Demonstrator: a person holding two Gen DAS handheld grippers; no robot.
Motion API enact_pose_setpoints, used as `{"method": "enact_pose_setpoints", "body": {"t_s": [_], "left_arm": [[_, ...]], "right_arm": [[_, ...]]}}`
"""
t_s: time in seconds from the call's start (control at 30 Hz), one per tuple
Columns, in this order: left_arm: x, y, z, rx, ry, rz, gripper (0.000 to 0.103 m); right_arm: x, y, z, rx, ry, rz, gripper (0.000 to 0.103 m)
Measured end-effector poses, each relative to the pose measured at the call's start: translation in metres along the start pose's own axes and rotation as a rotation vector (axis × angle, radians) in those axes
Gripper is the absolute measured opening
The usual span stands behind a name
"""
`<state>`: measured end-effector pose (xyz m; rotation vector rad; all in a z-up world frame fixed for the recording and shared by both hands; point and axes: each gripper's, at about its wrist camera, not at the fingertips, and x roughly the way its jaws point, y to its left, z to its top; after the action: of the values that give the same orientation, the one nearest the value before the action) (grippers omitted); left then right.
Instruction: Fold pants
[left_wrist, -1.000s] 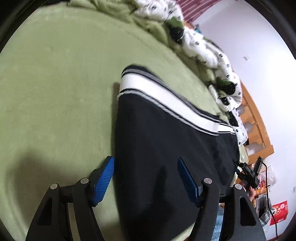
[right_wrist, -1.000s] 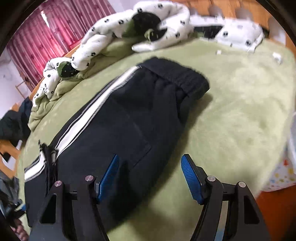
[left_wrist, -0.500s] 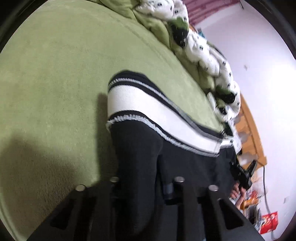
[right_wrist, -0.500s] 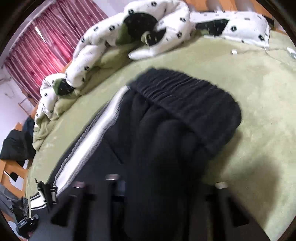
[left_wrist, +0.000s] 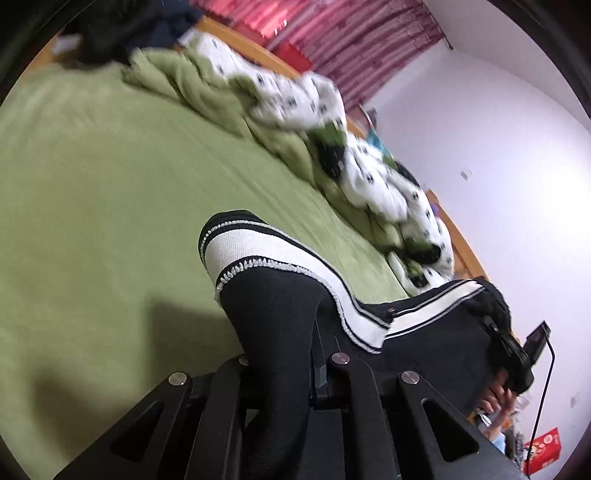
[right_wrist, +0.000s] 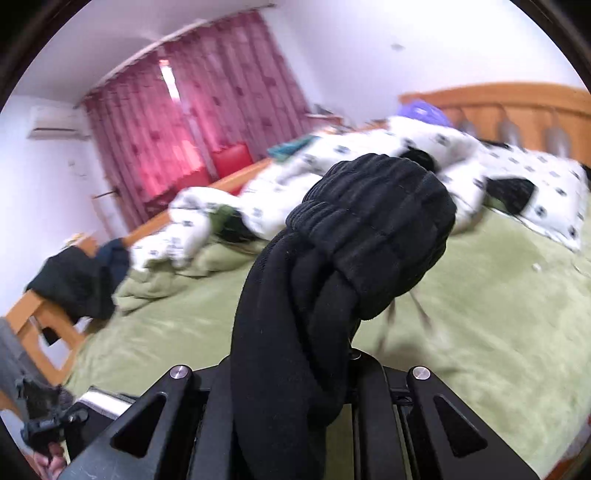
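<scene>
Bunching pants (right_wrist: 332, 266) hiding both grippers' fingers.

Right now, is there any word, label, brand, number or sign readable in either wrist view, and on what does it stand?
None can be read.
Red packet with yellow marks, lower right of the left wrist view: too small and blurred.
White patterned quilt: dark motifs only, no letters.
Black pants with white side stripe: no label visible.

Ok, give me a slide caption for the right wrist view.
Right gripper shut on the black pants, elastic waistband bunched above the green bedspread.
</scene>
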<state>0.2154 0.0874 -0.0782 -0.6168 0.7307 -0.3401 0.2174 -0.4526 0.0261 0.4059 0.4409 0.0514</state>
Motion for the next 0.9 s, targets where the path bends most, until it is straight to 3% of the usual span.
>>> {"method": "enact_pose_setpoints", "body": {"t_s": [0.17, 0.23, 0.3, 0.37, 0.47, 0.53, 0.6, 0.67, 0.7, 0.8, 0.87, 0.9], "left_arm": [[-0.03, 0.045, 0.025, 0.058, -0.001, 0.157, 0.012], [-0.016, 0.067, 0.023, 0.073, 0.05, 0.225, 0.015], [0.011, 0.095, 0.009, 0.063, 0.137, 0.292, 0.02], [0.029, 0.116, -0.007, 0.075, 0.17, 0.4, 0.045], [0.023, 0.133, -0.021, 0.04, 0.164, 0.396, 0.061], [0.009, 0.131, -0.023, 0.015, 0.152, 0.389, 0.062], [-0.015, 0.12, -0.03, 0.033, 0.096, 0.381, 0.064], [-0.032, 0.103, -0.04, 0.08, 0.058, 0.339, 0.076], [-0.035, 0.097, -0.045, 0.101, 0.054, 0.331, 0.077], [-0.026, 0.09, -0.071, 0.162, 0.086, 0.381, 0.079], [-0.011, 0.097, -0.096, 0.184, 0.141, 0.465, 0.08], [-0.01, 0.099, -0.104, 0.192, 0.131, 0.482, 0.082]], "right_arm": [[0.044, 0.028, -0.041, -0.04, 0.09, 0.072, 0.014], [0.079, 0.023, -0.073, -0.043, 0.192, 0.059, 0.015], [0.111, 0.01, -0.107, -0.035, 0.298, -0.019, 0.016], [0.128, -0.01, -0.134, -0.028, 0.363, -0.115, 0.019], [0.123, -0.046, -0.156, 0.075, 0.474, -0.057, 0.029], [0.105, -0.05, -0.159, 0.075, 0.478, -0.074, 0.04], [0.074, -0.044, -0.157, -0.015, 0.448, -0.155, 0.047], [0.046, -0.033, -0.155, -0.085, 0.432, -0.183, 0.047], [0.028, -0.022, -0.153, -0.118, 0.416, -0.197, 0.047], [0.003, 0.01, -0.15, -0.177, 0.382, -0.166, 0.047], [0.0, 0.043, -0.151, -0.221, 0.382, -0.113, 0.047], [0.001, 0.067, -0.155, -0.246, 0.382, -0.061, 0.047]]}}
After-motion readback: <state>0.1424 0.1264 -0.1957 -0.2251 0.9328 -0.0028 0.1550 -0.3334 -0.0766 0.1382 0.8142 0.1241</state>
